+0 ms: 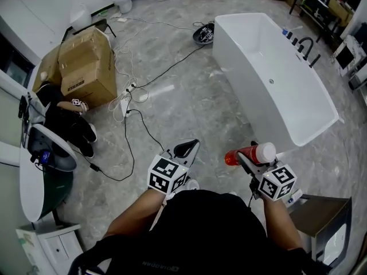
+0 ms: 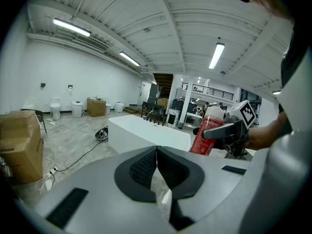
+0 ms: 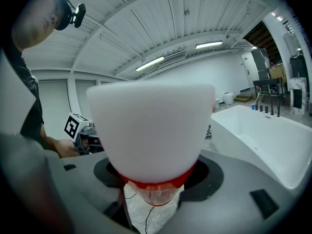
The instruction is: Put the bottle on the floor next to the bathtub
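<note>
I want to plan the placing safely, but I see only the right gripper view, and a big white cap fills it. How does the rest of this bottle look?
Observer: The left gripper view shows the bottle with a red printed body, cap upward, leaning slightly, clamped by the right gripper.
Operator: Does the left gripper carry something?
Observer: No, the left gripper has its jaws together on nothing.
Operator: Is floor free beside the tub?
Observer: In the head view, bare grey floor runs along the bathtub on the side toward the cardboard box.
</note>
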A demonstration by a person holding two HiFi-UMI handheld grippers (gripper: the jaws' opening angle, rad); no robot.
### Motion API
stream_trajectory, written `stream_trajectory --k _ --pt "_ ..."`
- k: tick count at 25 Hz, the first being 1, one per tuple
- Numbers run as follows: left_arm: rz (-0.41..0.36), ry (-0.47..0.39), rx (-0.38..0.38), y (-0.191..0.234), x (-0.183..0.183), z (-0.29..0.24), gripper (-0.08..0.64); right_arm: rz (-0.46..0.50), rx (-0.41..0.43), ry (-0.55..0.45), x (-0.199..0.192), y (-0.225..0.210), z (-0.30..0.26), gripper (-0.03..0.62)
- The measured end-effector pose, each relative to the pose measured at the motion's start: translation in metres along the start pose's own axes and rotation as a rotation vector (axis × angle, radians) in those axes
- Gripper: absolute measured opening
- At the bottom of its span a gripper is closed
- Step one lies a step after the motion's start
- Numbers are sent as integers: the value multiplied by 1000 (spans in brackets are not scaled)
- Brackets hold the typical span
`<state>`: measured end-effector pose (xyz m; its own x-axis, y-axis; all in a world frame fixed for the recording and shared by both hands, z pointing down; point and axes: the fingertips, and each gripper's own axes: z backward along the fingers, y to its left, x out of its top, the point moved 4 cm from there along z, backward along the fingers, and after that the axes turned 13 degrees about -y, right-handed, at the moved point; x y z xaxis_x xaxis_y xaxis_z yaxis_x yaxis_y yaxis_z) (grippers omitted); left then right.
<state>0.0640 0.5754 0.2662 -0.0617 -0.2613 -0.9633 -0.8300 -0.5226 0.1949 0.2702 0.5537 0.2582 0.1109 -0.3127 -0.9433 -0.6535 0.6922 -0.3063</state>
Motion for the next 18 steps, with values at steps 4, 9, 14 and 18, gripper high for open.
stream_trajectory --k 4,9,14,18 --pt "1 5 -14 24 2 4 17 0 -38 -22 3 5 -17 284" --pt "13 4 -31 39 1 4 17 0 -64 -19 2 9 -29 284" --pt "27 15 -37 48 -1 -4 17 -9 -71 -6 0 6 -41 284" --pt "26 16 -32 61 0 -13 17 -17 -79 0 -3 -5 -58 284"
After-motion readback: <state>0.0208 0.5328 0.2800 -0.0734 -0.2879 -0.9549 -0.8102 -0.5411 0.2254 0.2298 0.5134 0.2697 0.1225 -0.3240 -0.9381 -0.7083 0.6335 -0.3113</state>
